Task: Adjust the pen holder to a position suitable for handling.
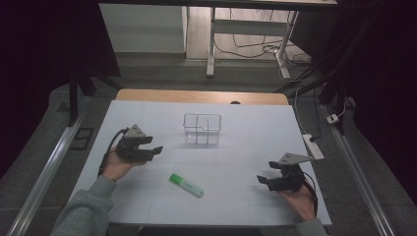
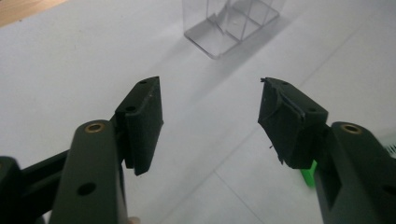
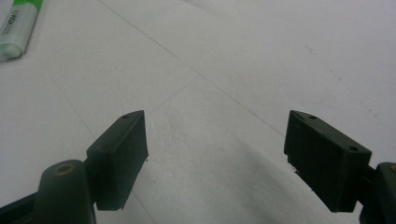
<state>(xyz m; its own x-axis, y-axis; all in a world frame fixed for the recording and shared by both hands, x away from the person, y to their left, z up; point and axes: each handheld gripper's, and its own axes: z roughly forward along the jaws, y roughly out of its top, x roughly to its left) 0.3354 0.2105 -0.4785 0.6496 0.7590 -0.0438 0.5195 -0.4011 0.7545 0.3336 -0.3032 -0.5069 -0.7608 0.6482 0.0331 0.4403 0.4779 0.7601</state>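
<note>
- My left gripper (image 1: 156, 149) sits at the left side of the white surface (image 1: 246, 142), held in my left hand (image 1: 117, 166), with its jaws pointing toward the middle of the sheet.
- Its jaws stand wide apart with nothing between them; in the left gripper view I see only bare white sheet in the gap.
- My right gripper (image 1: 263, 180) is at the right side of the surface, near the front edge, resting in my right hand (image 1: 301, 200), and its jaws point left toward the middle.
- Those jaws are also wide apart and hold nothing; the right gripper view shows plain white sheet between them.
- The green highlighter (image 1: 186, 185) lies flat on the surface between my two grippers, slanted, closer to the front edge than to the back, and touched by neither gripper.
- In the right gripper view the highlighter (image 3: 19, 27) shows at the upper left corner, well apart from my jaws.
- In the left gripper view a bit of its green (image 2: 308, 177) peeks out just behind my right-hand jaw.
- A clear plastic organizer (image 1: 202, 129) with compartments stands upright farther back at the middle of the surface, apart from the highlighter and both grippers.
- In the left gripper view the organizer (image 2: 233, 28) stands ahead of my jaws, near the top edge.
</note>
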